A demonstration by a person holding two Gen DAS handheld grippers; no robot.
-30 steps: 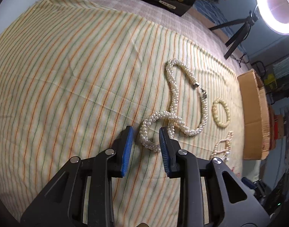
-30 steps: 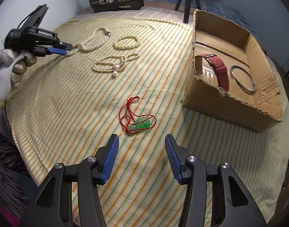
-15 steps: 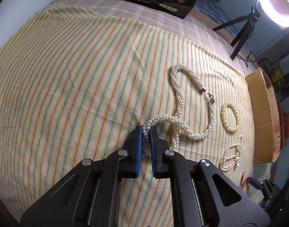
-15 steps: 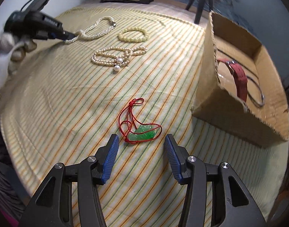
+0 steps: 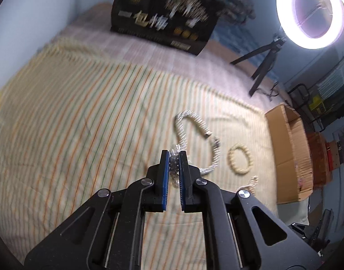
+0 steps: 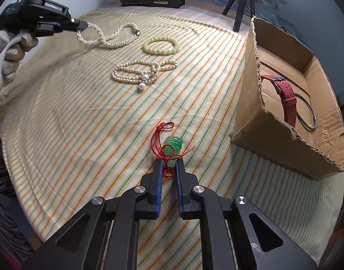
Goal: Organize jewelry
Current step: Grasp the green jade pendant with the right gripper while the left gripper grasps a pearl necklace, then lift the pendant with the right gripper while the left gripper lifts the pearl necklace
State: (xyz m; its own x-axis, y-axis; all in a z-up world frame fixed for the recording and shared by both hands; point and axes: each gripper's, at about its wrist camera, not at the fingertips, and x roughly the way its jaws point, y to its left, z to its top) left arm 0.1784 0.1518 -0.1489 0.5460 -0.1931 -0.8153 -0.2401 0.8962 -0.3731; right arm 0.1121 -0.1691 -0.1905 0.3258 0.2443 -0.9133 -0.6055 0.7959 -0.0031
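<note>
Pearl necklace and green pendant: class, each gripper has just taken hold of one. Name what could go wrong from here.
1. The left gripper pinches only one loop of the pearl necklace; the trailing rest may drag or snag the cream bead bracelet.
2. The right gripper, still closing, holds only the green pendant's lower end and red cord, so it may slip.

left gripper pinches the blurred, seemingly pearl necklace over striped cloth.

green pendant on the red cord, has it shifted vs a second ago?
Yes. The green pendant has swung from lying crosswise to pointing away from the right claw, whose jaws are closing on it; it lies about as far from the cardboard box.
</note>
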